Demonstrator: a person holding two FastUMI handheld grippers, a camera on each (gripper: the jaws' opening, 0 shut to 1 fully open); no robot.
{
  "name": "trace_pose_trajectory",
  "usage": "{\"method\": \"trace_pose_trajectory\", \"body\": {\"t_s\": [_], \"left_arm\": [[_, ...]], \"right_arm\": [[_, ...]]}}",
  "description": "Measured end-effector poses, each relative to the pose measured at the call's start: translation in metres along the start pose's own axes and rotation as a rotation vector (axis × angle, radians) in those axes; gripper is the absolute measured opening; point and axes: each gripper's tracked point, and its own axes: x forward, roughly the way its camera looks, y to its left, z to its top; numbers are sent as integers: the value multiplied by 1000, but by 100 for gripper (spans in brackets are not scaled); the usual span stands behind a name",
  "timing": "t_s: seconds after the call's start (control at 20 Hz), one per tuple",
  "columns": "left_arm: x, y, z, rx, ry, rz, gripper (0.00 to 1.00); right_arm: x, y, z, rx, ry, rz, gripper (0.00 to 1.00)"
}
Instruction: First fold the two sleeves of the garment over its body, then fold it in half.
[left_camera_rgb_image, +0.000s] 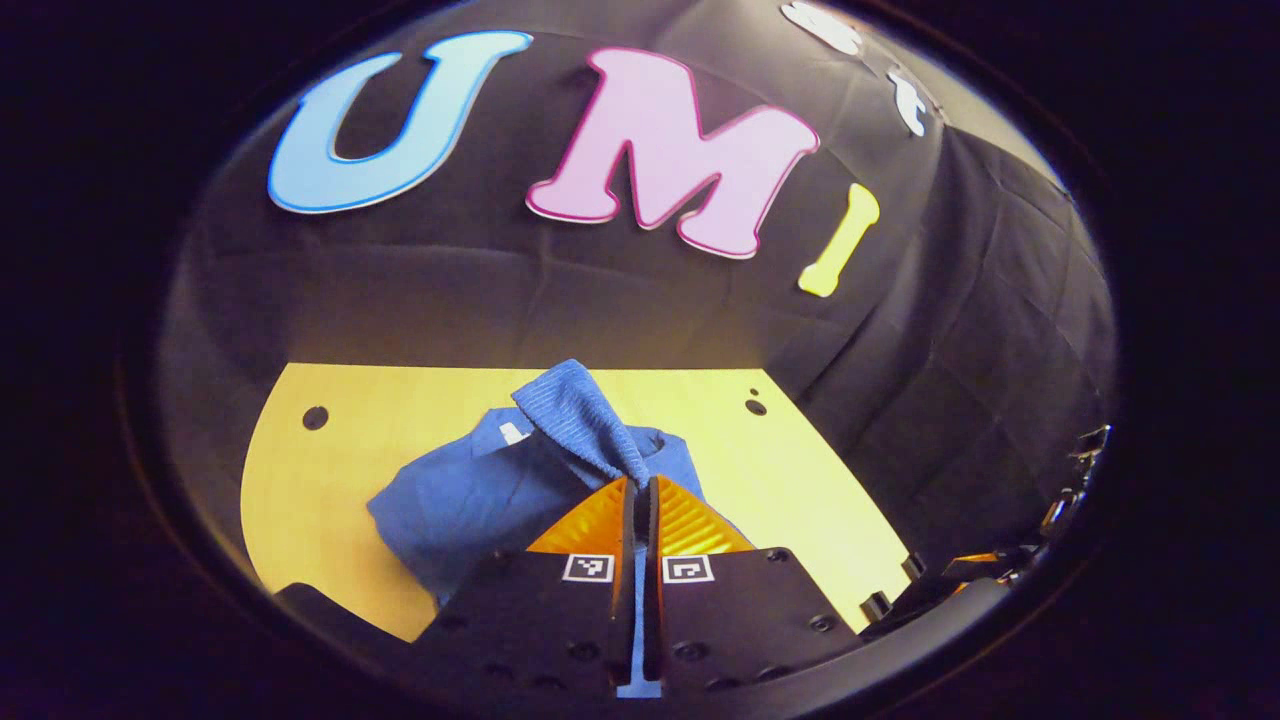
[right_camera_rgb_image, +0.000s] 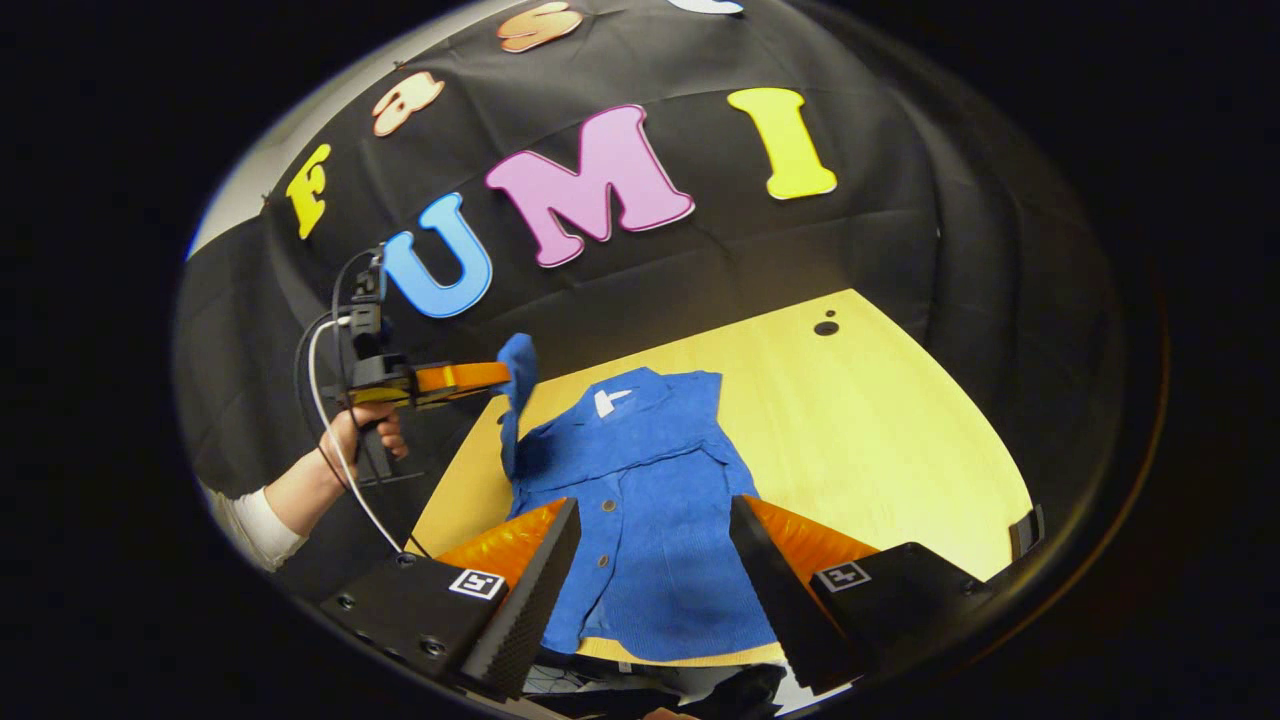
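Clearly, in the left gripper view, the left gripper (left_camera_rgb_image: 640, 482) sits at the lower centre of the frame with its two fingers pressed together on a fold of the blue knitted sleeve (left_camera_rgb_image: 580, 410), which rises from the pinch toward the upper left and ends in a ribbed cuff just above the middle of the picture. Below and to the left of the sleeve, the blue button-front knitted garment (left_camera_rgb_image: 470, 500) lies rumpled on the pale yellow wooden table (left_camera_rgb_image: 330, 470), a small white label showing near its collar. In the right gripper view, the same left gripper (right_camera_rgb_image: 505, 374) appears at the left of the frame, held by a person's hand (right_camera_rgb_image: 355, 430) with a light sleeve cuff at the wrist and a white cable (right_camera_rgb_image: 330, 440) looping down beside it; the blue sleeve (right_camera_rgb_image: 515, 385) hangs from its tips, lifted clear of the table (right_camera_rgb_image: 900, 440) at the garment's upper left corner. The garment (right_camera_rgb_image: 650, 500) lies flat in the centre of that frame, collar toward the top, buttons running down its front, its other short sleeve spread at the upper right of the body. The right gripper (right_camera_rgb_image: 655, 540) stands at the bottom centre with its fingers wide apart, holding nothing, the lower part of the garment visible between them.
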Motion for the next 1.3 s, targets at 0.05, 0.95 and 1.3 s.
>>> {"method": "trace_pose_trajectory", "body": {"t_s": [0.05,0.95,1.3], "left_arm": [[23,-8,-1,34,36,2,1],[211,-87,-25,-53,224,-143,58],[118,-53,-22,25,112,-23,85]], "right_arm": [[3,-8,-3,-1,10,-21,96],[10,-97,-46,84,158,-140,96],[27,-82,-49,60,173,-110,96]]}}
